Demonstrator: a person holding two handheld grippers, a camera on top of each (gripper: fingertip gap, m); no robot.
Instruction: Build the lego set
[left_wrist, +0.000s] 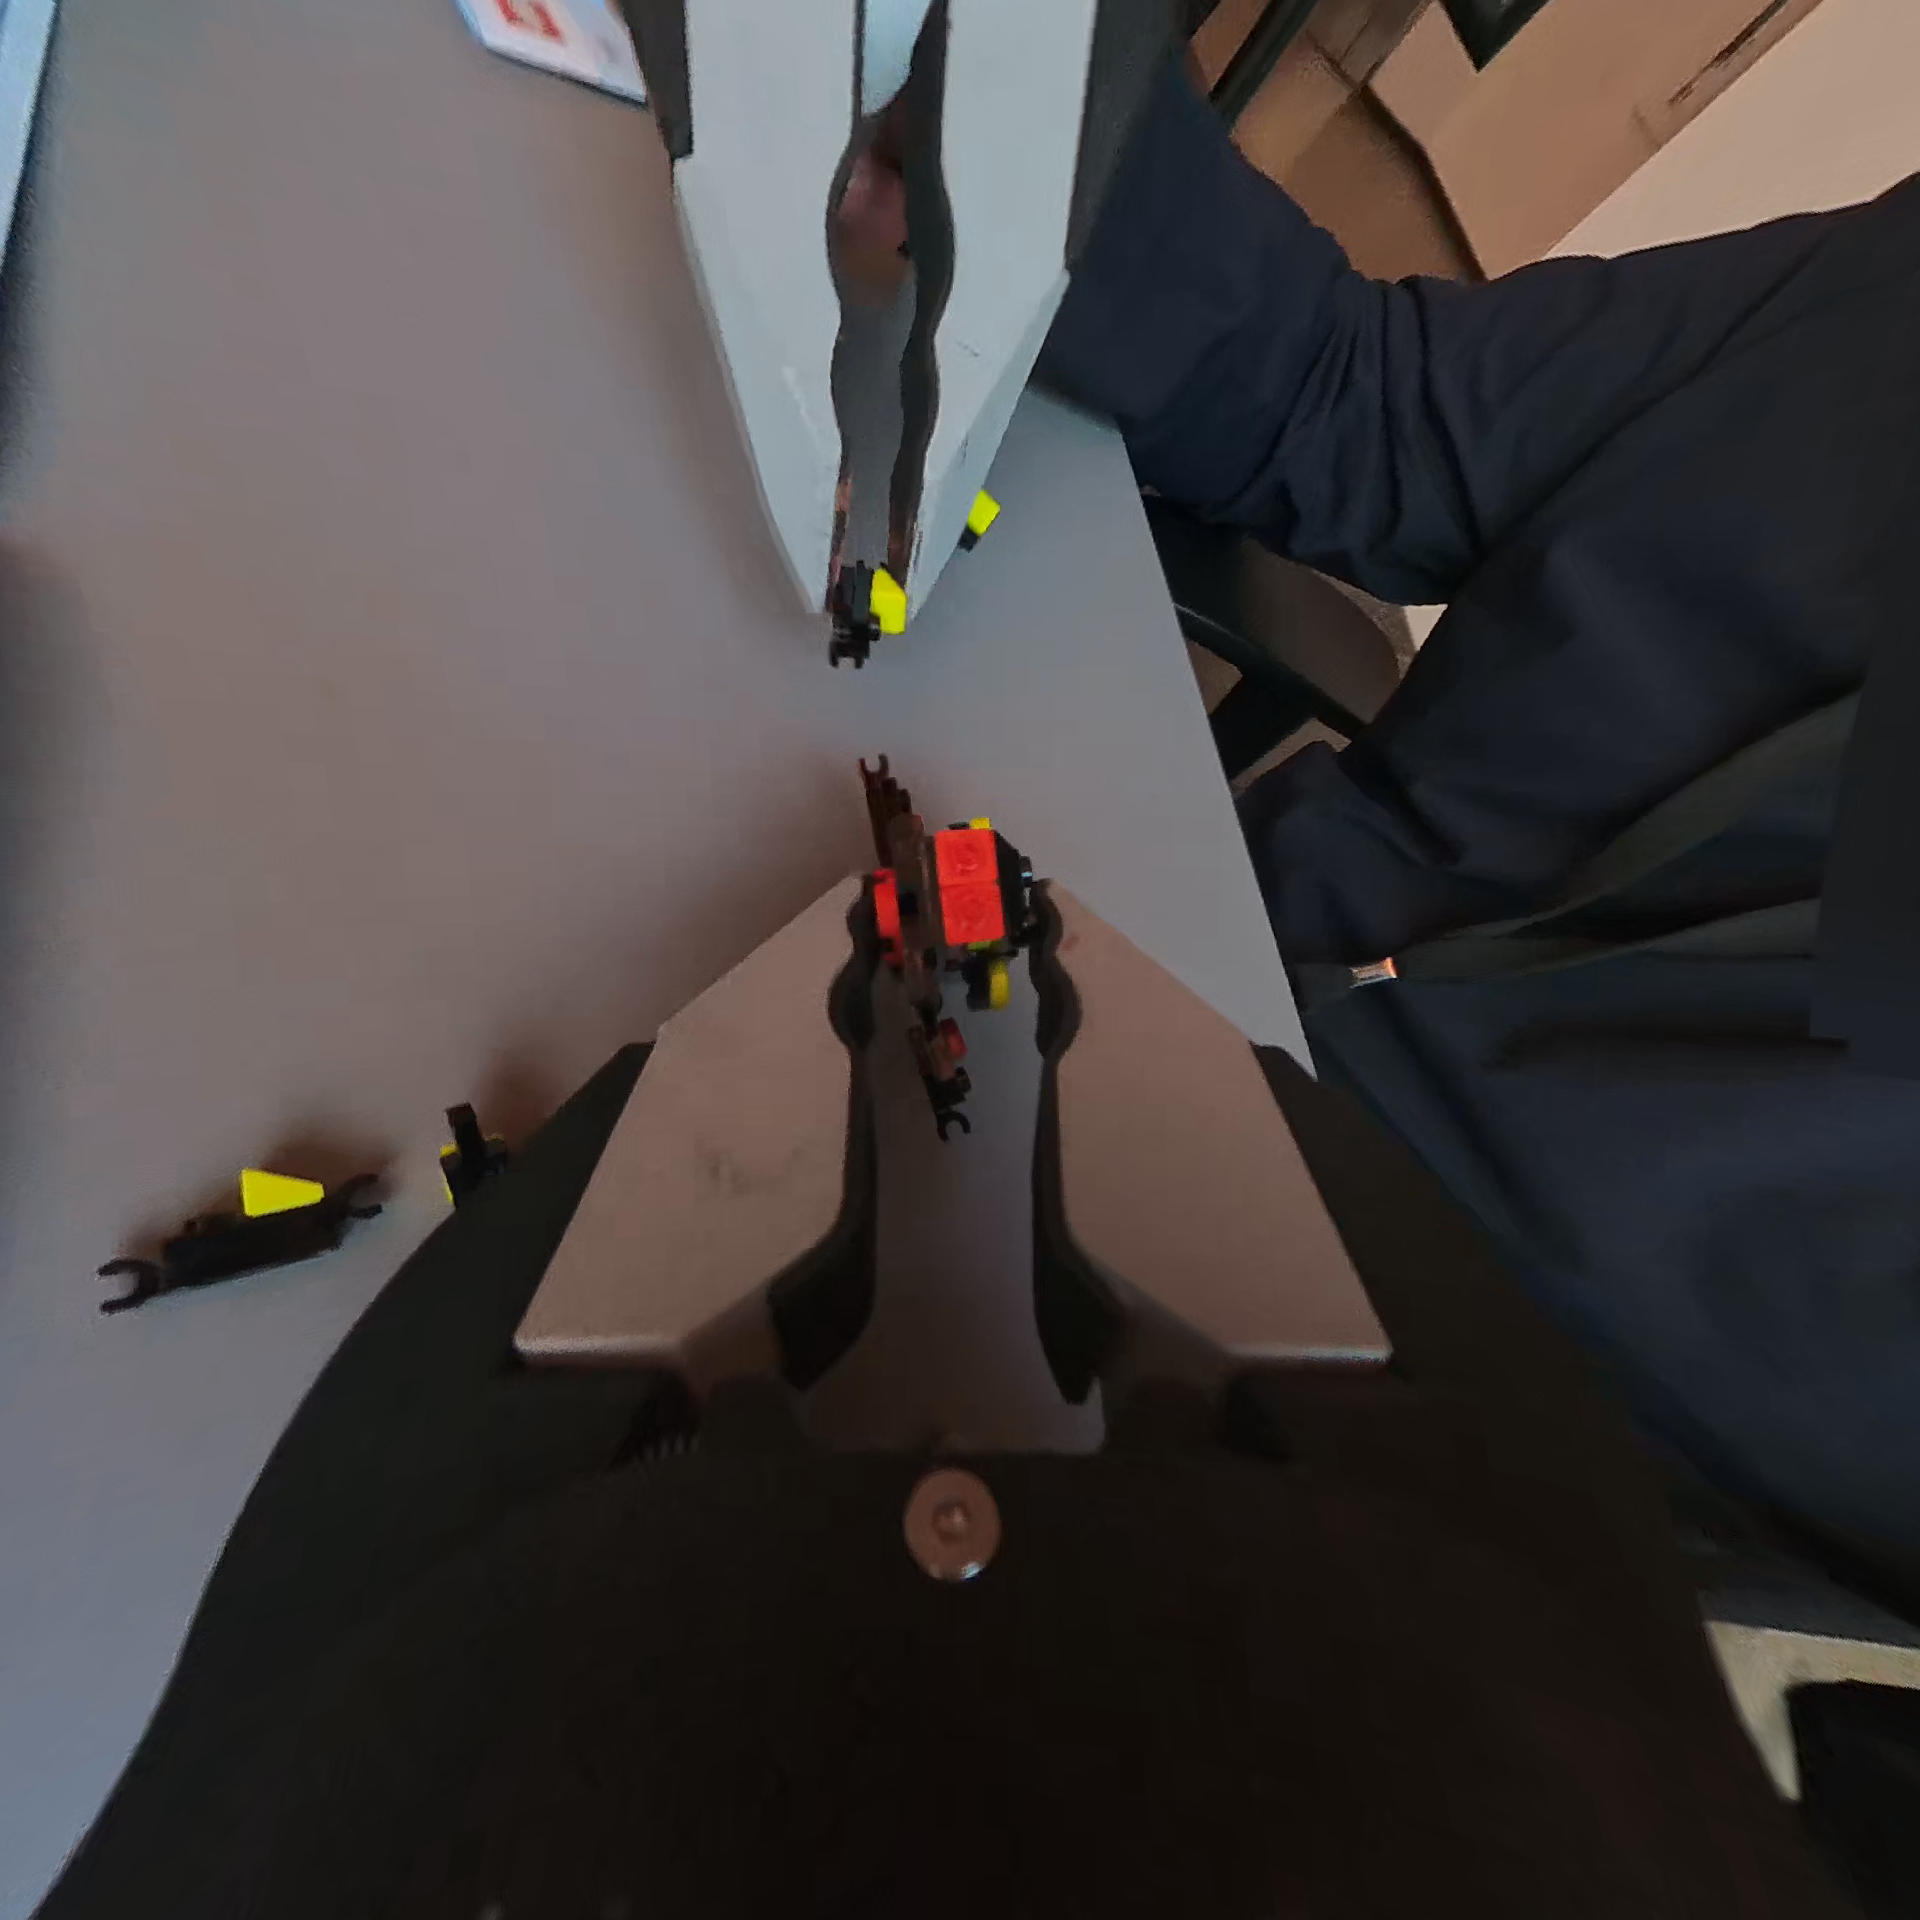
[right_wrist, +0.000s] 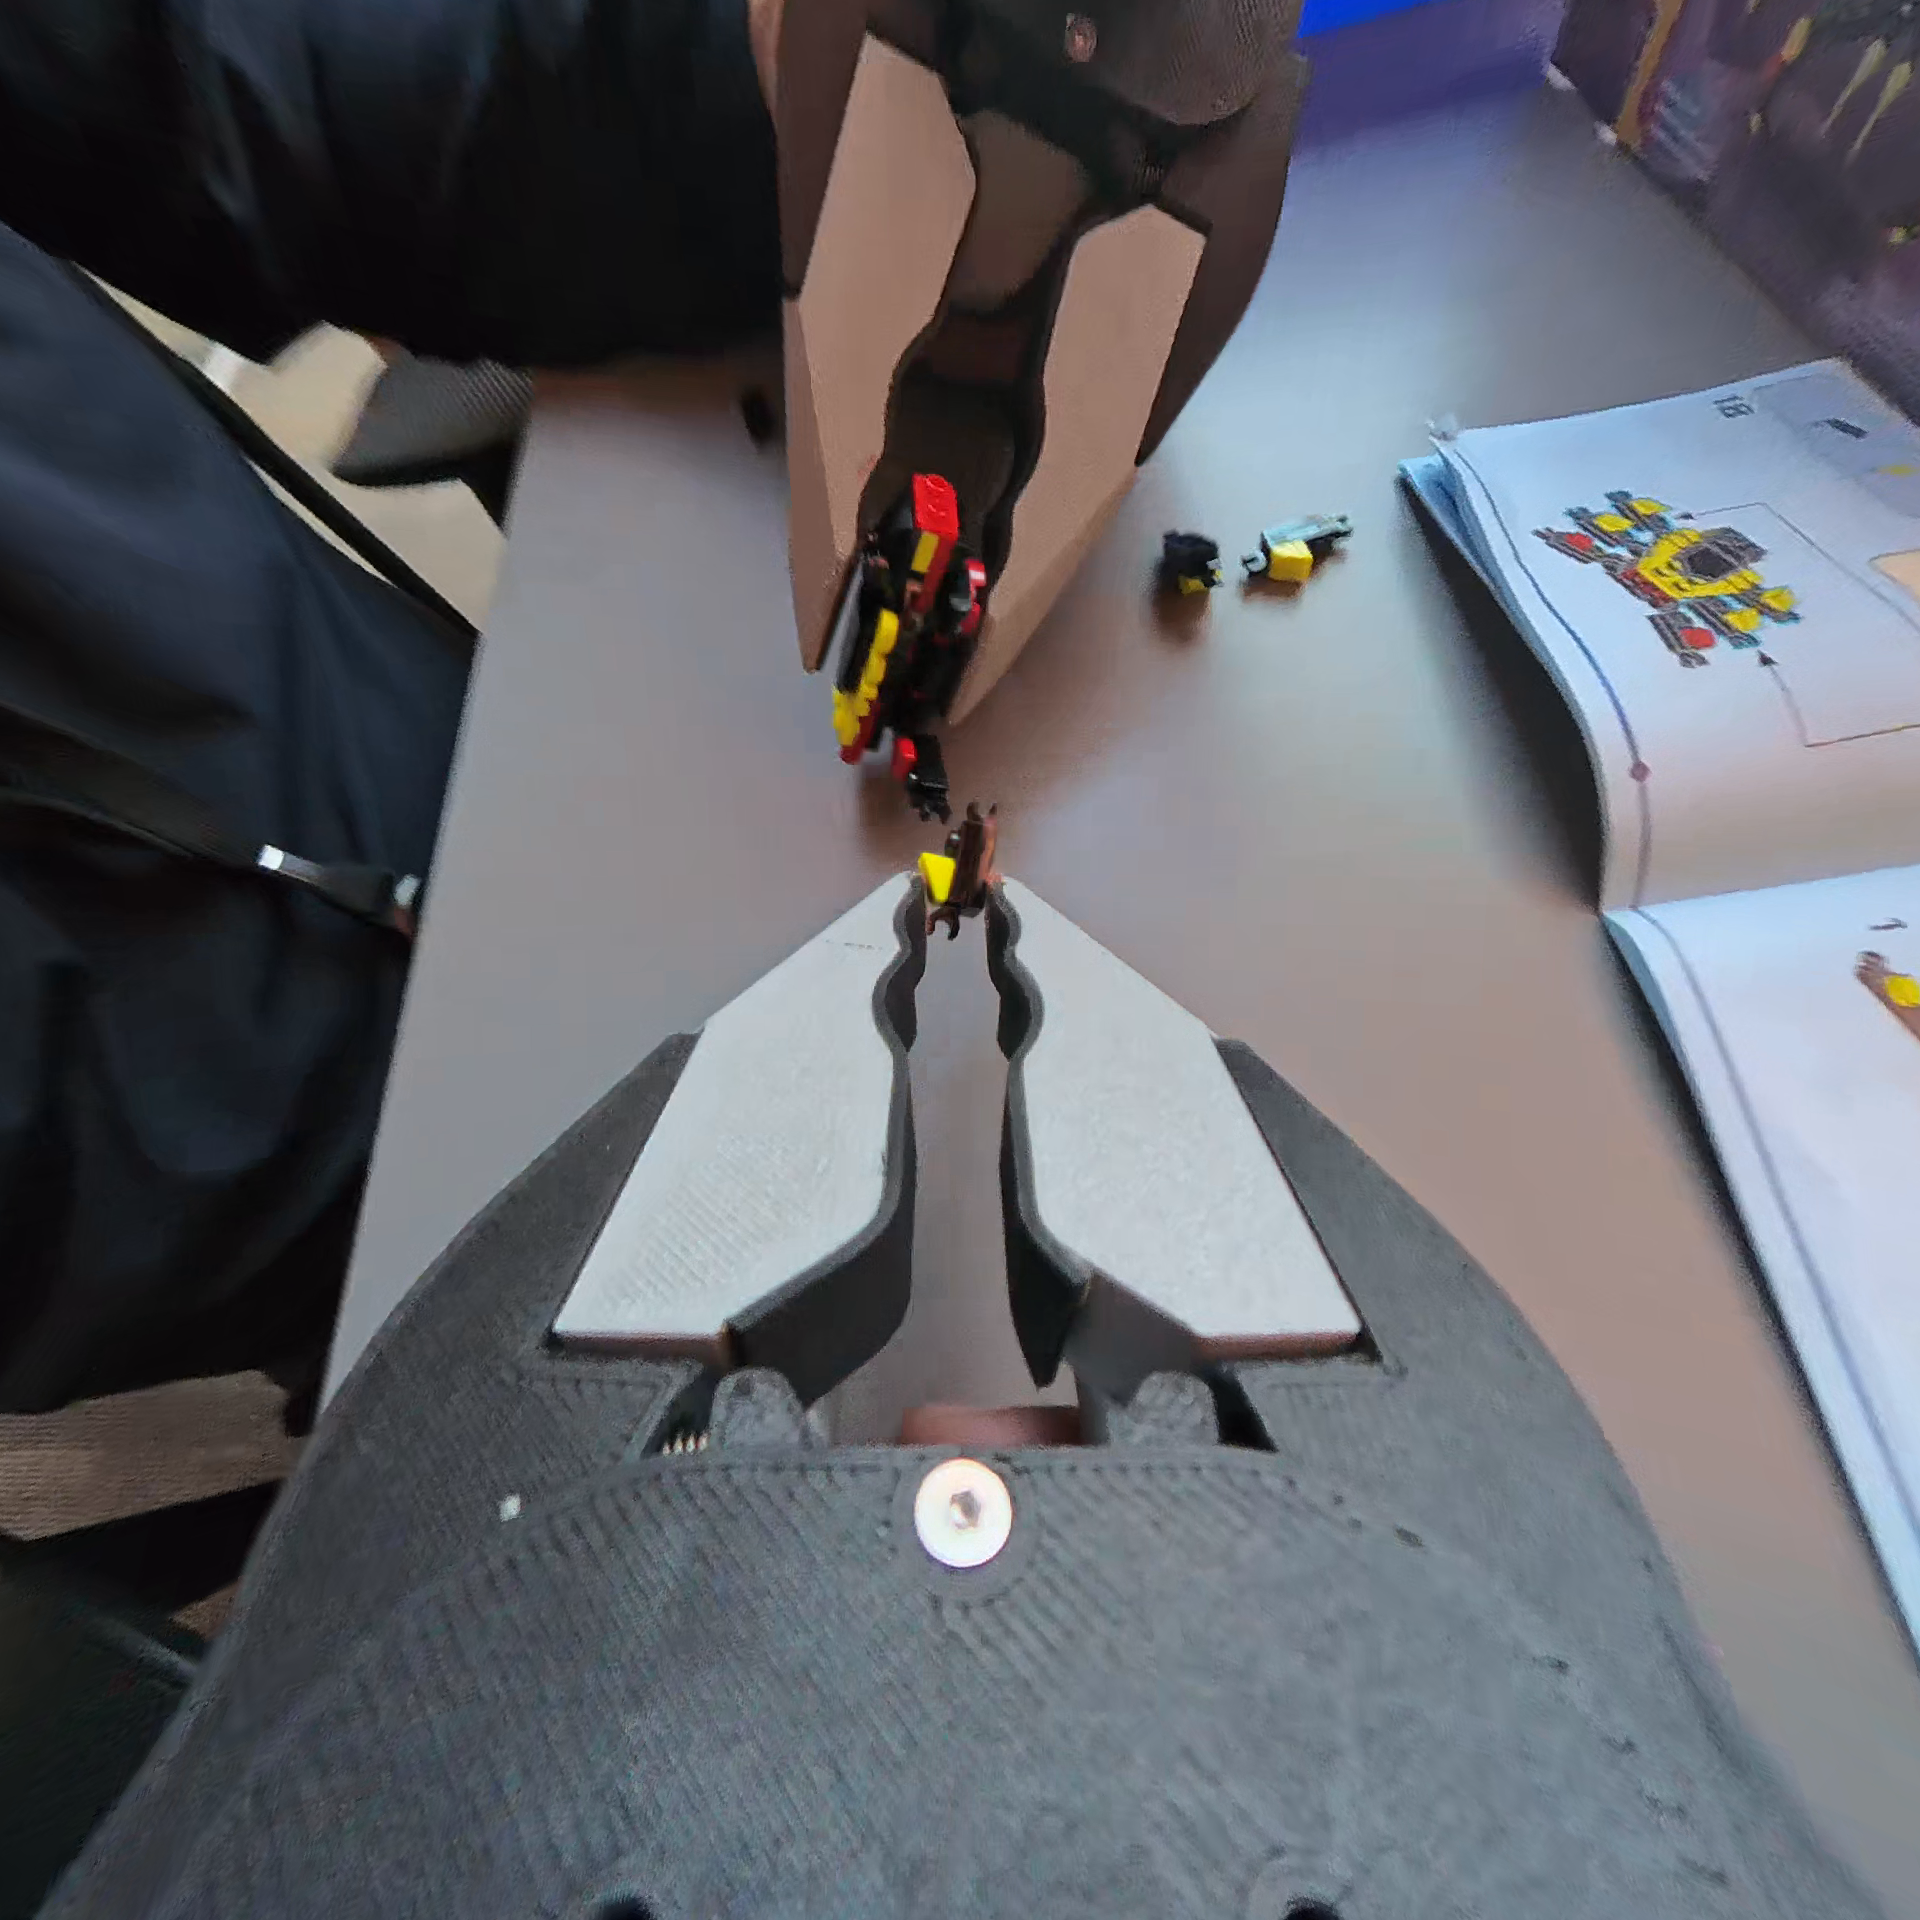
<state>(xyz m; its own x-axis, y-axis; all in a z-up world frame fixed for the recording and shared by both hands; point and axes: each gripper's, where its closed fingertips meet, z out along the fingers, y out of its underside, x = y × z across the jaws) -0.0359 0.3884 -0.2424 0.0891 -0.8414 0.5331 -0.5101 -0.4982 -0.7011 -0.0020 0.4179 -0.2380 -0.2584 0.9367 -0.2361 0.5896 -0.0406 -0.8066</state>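
The partly built red, black and yellow model (left_wrist: 951, 914) is pinched in my left hand-held gripper (left_wrist: 948, 904) above the bench (left_wrist: 416, 623), its long axis pointing at the small black-and-yellow clip piece (right_wrist: 958, 868) pinched in my right hand-held gripper (right_wrist: 954, 896); tips face, apart. Two spare pieces (right_wrist: 1252, 551) lie far right, near the instruction booklet (right_wrist: 1714, 623).

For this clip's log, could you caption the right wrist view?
Right gripper pinches a small black-and-yellow piece toward the red, yellow and black assembly held by the left gripper, instruction booklet alongside.
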